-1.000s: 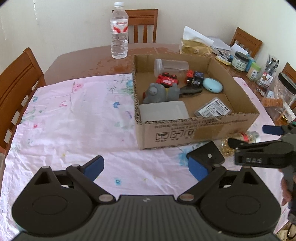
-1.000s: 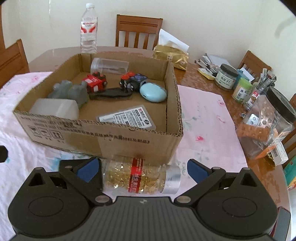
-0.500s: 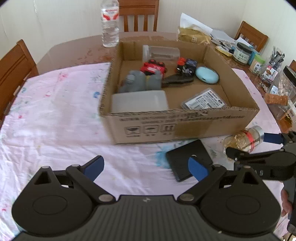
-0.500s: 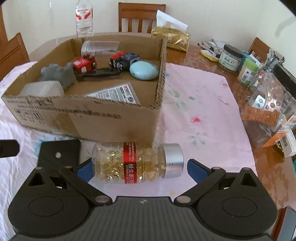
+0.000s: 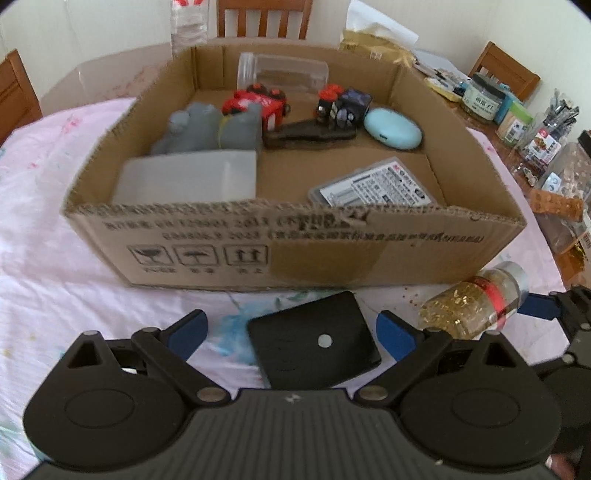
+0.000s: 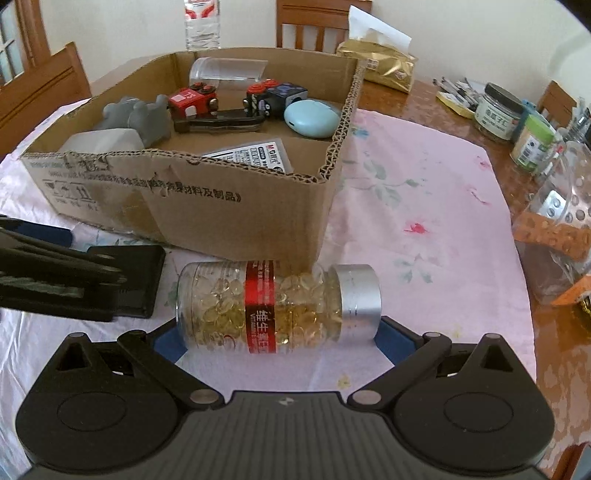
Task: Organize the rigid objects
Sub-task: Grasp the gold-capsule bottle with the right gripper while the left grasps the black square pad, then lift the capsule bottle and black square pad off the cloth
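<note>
A flat black square [image 5: 314, 350] lies on the pink cloth in front of the cardboard box [image 5: 369, 251]. My left gripper [image 5: 291, 325] straddles the square; its jaws are opening and the blue pads stand clear of it. A clear bottle of yellow capsules [image 6: 273, 306], with a red label and a silver cap, lies on its side between the fingers of my right gripper [image 6: 280, 338]. That gripper is open, its pads close to both ends of the bottle. The box [image 6: 221, 206] holds a grey toy [image 5: 207, 125], a white container [image 5: 188, 181], toy cubes and a blue oval case [image 5: 393, 127].
Jars and tins [image 6: 517, 118] crowd the table's right side, with a large clear jar [image 6: 554, 236] nearer. A gold bag [image 6: 384, 66] and a water bottle [image 6: 201, 26] stand behind the box. Wooden chairs [image 6: 40, 96] ring the table.
My left gripper has moved right and down, so the black square now lies between its fingers. My right gripper has sunk over the capsule bottle, which now sits between its pads.
</note>
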Demonstrator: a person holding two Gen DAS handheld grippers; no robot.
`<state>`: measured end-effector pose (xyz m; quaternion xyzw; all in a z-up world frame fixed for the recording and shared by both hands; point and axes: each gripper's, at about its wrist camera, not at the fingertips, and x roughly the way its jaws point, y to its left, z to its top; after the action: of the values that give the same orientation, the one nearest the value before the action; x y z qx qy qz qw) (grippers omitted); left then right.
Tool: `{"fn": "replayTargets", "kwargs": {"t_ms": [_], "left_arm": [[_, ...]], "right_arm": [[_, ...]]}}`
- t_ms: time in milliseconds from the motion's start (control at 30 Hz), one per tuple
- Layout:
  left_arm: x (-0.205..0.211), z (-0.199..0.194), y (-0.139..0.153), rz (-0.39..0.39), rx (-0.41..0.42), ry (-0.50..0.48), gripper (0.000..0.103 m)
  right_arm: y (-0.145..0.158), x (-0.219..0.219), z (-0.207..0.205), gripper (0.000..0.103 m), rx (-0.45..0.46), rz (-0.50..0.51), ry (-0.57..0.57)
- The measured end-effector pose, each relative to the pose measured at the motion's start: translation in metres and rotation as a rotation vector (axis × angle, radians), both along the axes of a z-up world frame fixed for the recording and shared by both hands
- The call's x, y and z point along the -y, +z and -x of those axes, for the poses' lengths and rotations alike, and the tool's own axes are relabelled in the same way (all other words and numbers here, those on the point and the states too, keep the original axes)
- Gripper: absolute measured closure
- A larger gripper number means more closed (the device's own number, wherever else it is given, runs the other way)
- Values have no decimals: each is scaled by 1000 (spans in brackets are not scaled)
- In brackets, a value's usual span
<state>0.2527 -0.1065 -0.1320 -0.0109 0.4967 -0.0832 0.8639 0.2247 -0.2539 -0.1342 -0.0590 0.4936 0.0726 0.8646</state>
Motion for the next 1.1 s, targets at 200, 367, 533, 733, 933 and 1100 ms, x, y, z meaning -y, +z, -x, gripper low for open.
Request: {"fn": "replayTargets", "kwargs": {"t_ms": [200, 367, 533, 733, 933, 1100], "left_arm": [[12, 2, -5, -93, 16, -27, 1], [-4, 10, -4, -104, 9, -16, 0], [-27, 20, -3, -100, 20, -43, 0], [-27, 18, -3, -93, 35, -136, 3], [-16, 24, 2, -84, 57, -178, 32], [-19, 24, 4, -89, 48, -169, 34]], "right_arm": [[0, 2, 5, 0, 14, -5, 38], [1, 2, 5, 0, 13, -5, 31], [0, 2, 7, 0, 26, -7, 33], [0, 2, 8, 0, 33, -8, 33], [0, 2, 9, 0, 37, -9, 32], [0, 3, 9, 0, 42, -10, 30]]}}
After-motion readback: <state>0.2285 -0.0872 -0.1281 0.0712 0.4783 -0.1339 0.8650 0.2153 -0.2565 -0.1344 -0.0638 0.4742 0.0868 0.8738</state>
